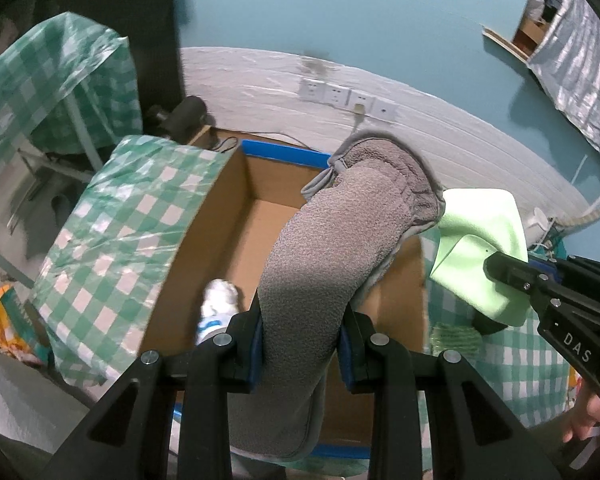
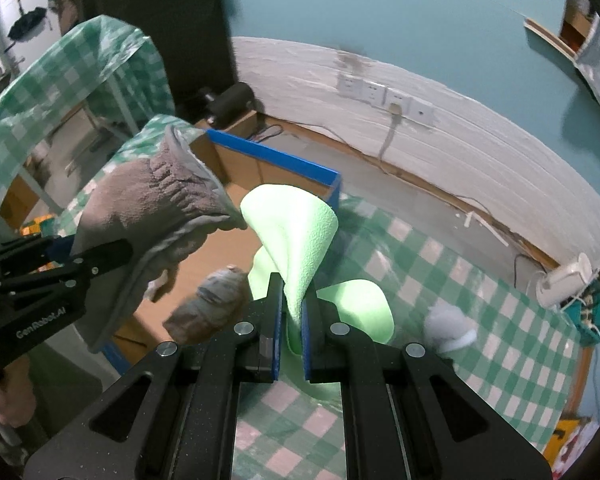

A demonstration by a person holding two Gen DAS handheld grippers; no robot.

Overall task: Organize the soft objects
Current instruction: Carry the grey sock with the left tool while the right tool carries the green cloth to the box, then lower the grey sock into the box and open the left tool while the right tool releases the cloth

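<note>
From the left wrist view, the left claw (image 1: 300, 344) is clamped on a grey towel (image 1: 332, 240), which rises between the blue pads and hangs over an open cardboard box (image 1: 220, 216) with blue tape on its rim. Only this view looks down into the box, where a white soft thing (image 1: 218, 300) lies on the bottom near the claw. At its right edge the right claw (image 1: 500, 276) shows from the side, gripping a light green cloth (image 1: 480, 240). The right wrist view shows that grip head on: the right claw's pads are pressed together on a fold of the green cloth, held above the green-checked bench (image 2: 440, 280). This view alone shows a white fluffy thing (image 2: 448, 328) lying on the bench beside the cloth and a blurred grey-brown bundle (image 2: 212, 304) by the box.
</note>
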